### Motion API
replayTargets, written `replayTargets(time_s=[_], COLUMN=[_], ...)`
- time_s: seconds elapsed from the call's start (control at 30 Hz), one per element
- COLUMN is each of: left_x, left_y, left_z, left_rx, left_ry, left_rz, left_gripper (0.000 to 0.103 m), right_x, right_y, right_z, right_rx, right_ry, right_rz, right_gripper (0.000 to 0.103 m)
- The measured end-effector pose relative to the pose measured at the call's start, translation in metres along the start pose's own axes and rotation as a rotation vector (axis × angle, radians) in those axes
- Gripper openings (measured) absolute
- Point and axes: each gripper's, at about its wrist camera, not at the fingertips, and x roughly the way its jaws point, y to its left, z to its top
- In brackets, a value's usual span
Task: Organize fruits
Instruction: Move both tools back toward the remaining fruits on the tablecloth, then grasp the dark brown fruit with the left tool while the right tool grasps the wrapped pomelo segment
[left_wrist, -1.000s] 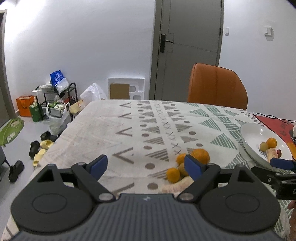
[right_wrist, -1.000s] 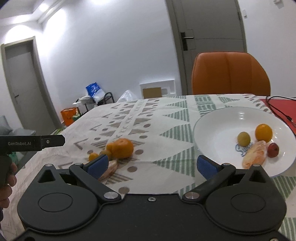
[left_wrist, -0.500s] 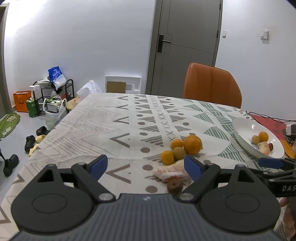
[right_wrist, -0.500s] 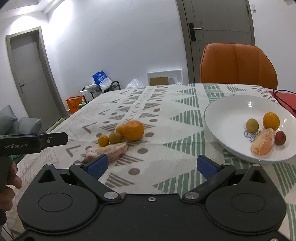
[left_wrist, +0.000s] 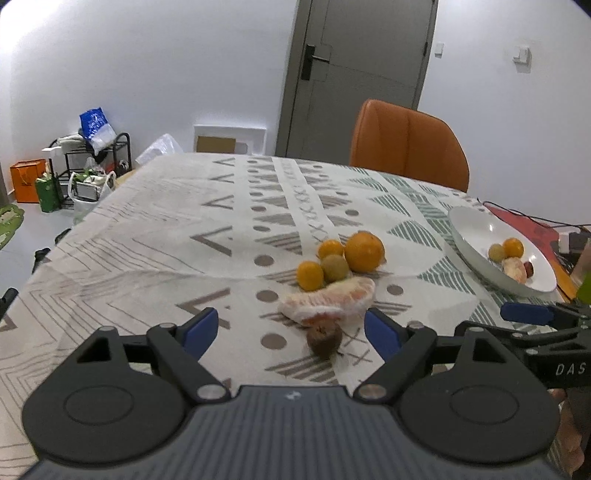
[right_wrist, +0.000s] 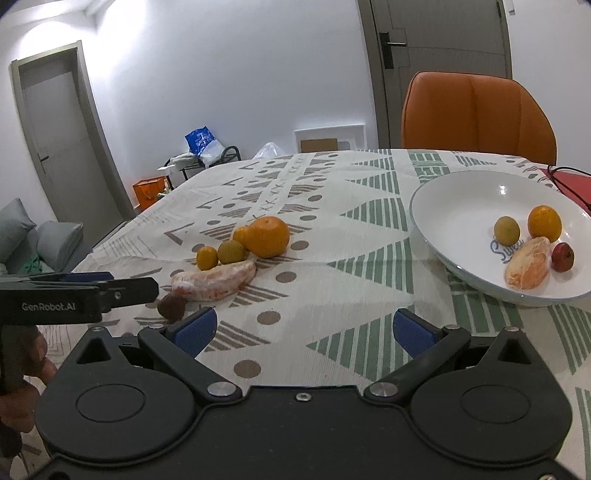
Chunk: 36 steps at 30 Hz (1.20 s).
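Centrally on the patterned tablecloth (left_wrist: 155, 221) lies a loose fruit cluster: a large orange (left_wrist: 364, 251), two small oranges (left_wrist: 310, 275) (left_wrist: 330, 248), a greenish round fruit (left_wrist: 334, 267), a peeled citrus segment (left_wrist: 327, 302) touching the cluster's near side, and a small brown fruit (left_wrist: 324, 339) just in front of the segment. To the right, well apart from the cluster, a white bowl (right_wrist: 454, 206) holds a small orange (right_wrist: 544, 223), a greenish fruit (right_wrist: 506, 229), a peeled segment (right_wrist: 527, 268) and a small red fruit (right_wrist: 562, 257).

The left gripper (left_wrist: 291, 330) has its jaws spread wide and grips nothing; the brown fruit sits between the fingertips, nearer the right one. The right gripper (right_wrist: 304, 328) is likewise spread wide and empty, above bare cloth between cluster and bowl.

Bare cloth extends left of the cluster to the table edge and beyond it toward the far edge. The strip between cluster and bowl is unobstructed. The bowl sits close to the right table edge, beside a red mat (left_wrist: 524, 229) with a black cable (right_wrist: 565, 184).

An orange chair (right_wrist: 476, 114) stands at the far side of the table. A rack with bags (left_wrist: 88, 162) stands on the floor at far left.
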Motion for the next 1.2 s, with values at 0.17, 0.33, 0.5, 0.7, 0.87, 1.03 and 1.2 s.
replayTargets(time_s=[0.17,0.33,0.5,0.7,0.87,1.03,1.2], left_x=[0.008,0.018,0.024,0.025,0.024,0.019,0.014], left_y=[-0.004,-0.007,-0.009,-0.006,0.006,0.019,0.033], left_z=[-0.002,-0.003,-0.005,-0.005,-0.004,-0.002,-0.001], left_rx=[0.012,0.027,0.034,0.053,0.034,0.013,-0.004], left_ry=[0.031,0.063,0.076,0.067,0.065,0.058,0.045], left_rz=[-0.022,-0.045,-0.049,-0.039,-0.044,-0.025,-0.001], left_gripper=[0.070,0.058,0.057,0.038,0.023,0.023,0.023], right_x=[0.002,0.006,0.011,0.017,0.023,0.029,0.036], right_y=[0.000,-0.002,0.000,0.007,0.016,0.028,0.041], right_z=[-0.001,-0.002,-0.001,0.000,0.002,0.004,0.007], right_rx=[0.001,0.009,0.007,-0.015,-0.033,-0.052,-0.078], right_ry=[0.014,0.026,0.039,0.048,0.059,0.057,0.056], right_rz=[0.002,0.002,0.001,0.007,0.021,0.042,0.061], right_gripper=[0.103,0.103,0.103,0.103,0.103,0.103,0.103])
